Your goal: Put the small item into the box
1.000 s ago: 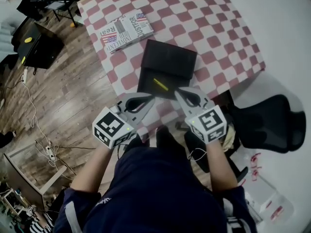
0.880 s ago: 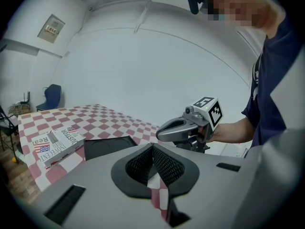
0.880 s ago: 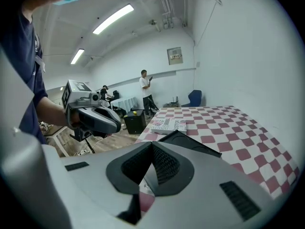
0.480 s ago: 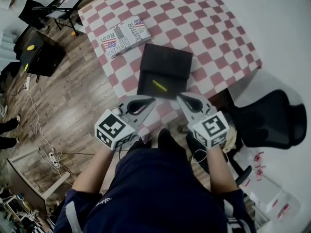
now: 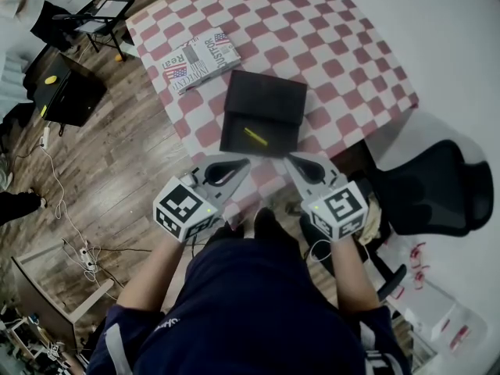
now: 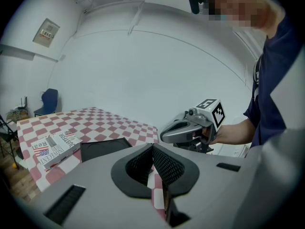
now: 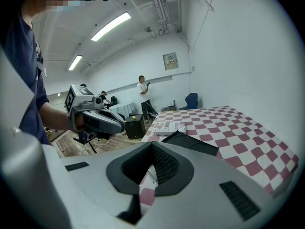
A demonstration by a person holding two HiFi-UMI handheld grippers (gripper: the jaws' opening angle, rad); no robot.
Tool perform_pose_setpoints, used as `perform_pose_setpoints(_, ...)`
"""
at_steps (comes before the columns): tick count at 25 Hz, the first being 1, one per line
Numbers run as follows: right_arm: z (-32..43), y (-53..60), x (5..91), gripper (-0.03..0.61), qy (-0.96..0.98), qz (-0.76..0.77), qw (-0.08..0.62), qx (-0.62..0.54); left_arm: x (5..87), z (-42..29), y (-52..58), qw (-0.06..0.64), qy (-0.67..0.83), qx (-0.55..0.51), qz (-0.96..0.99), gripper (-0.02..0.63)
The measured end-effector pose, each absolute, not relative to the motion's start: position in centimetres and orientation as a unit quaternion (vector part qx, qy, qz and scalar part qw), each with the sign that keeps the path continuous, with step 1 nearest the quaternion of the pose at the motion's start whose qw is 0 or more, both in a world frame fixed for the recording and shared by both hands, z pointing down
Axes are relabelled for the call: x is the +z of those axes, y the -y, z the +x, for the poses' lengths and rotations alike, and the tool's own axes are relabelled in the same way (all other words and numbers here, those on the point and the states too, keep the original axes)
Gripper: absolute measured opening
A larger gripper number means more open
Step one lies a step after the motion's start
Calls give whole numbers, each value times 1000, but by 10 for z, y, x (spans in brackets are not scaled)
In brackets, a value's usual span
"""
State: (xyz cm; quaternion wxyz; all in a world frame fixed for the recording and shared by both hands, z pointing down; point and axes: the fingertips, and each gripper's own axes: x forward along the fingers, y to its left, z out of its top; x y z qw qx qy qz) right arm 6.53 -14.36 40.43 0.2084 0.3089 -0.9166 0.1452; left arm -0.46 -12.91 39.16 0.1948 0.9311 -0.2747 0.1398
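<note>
A black box (image 5: 266, 98) lies open near the front edge of the checkered table (image 5: 336, 45). In its nearer half lies a thin yellow item (image 5: 255, 137). My left gripper (image 5: 243, 162) hangs just short of the box's near left corner, jaws closed and empty. My right gripper (image 5: 290, 161) sits opposite at the near right corner, also shut on nothing. In the left gripper view the box (image 6: 102, 149) lies ahead to the left and the right gripper (image 6: 189, 128) is to the right. The right gripper view shows the box (image 7: 191, 143) just past its closed tips.
A book (image 5: 200, 56) with a flag cover lies on the table behind the box, to the left. A black office chair (image 5: 428, 184) stands at the right. On the wooden floor at the left are a black case (image 5: 69, 82), a folding chair (image 5: 101, 8) and cables.
Both grippers hold almost the same place in front of the box, still closed. The head view has shifted slightly; the yellow item has not moved.
</note>
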Motion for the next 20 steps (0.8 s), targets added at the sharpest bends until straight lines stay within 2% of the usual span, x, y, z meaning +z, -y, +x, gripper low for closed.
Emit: perform_pose_setpoints(20,65,137,416,15,915,301,222,149,397,-1,122,188,273,143,933,32)
